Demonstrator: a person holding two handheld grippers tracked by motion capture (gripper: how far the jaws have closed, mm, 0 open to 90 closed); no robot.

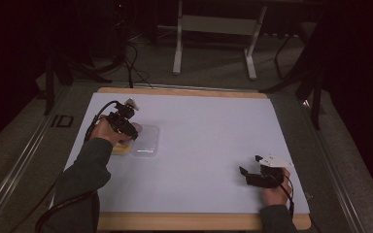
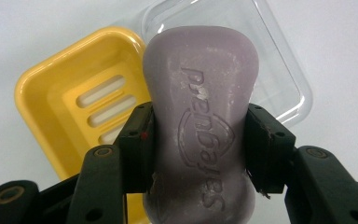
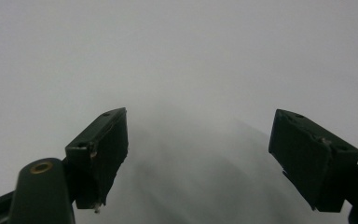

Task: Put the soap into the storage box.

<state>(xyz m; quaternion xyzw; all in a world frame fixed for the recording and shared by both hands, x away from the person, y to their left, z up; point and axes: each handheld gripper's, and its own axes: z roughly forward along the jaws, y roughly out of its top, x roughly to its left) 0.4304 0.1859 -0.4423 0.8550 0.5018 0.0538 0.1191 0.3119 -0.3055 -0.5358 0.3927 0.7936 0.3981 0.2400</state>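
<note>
A purple bar of soap [image 2: 200,112] with raised lettering fills the middle of the left gripper view, and my left gripper [image 2: 199,147] is shut on its waist. Below it lies a yellow soap dish [image 2: 65,107] with a slotted bottom; a clear plastic lid [image 2: 284,79] rests beside it. In the high view my left gripper [image 1: 126,130] hovers over the yellow dish [image 1: 120,148] and the clear lid [image 1: 146,141] at the table's left. Near the front right, my right gripper [image 1: 250,165] rests low, and its own view shows the right gripper [image 3: 198,154] open over bare white surface.
A white mat [image 1: 199,141] covers the wooden table [image 1: 184,222]. Beyond the far edge stand the legs of a metal frame [image 1: 177,53] on a dark floor, with cables [image 1: 131,58] trailing there.
</note>
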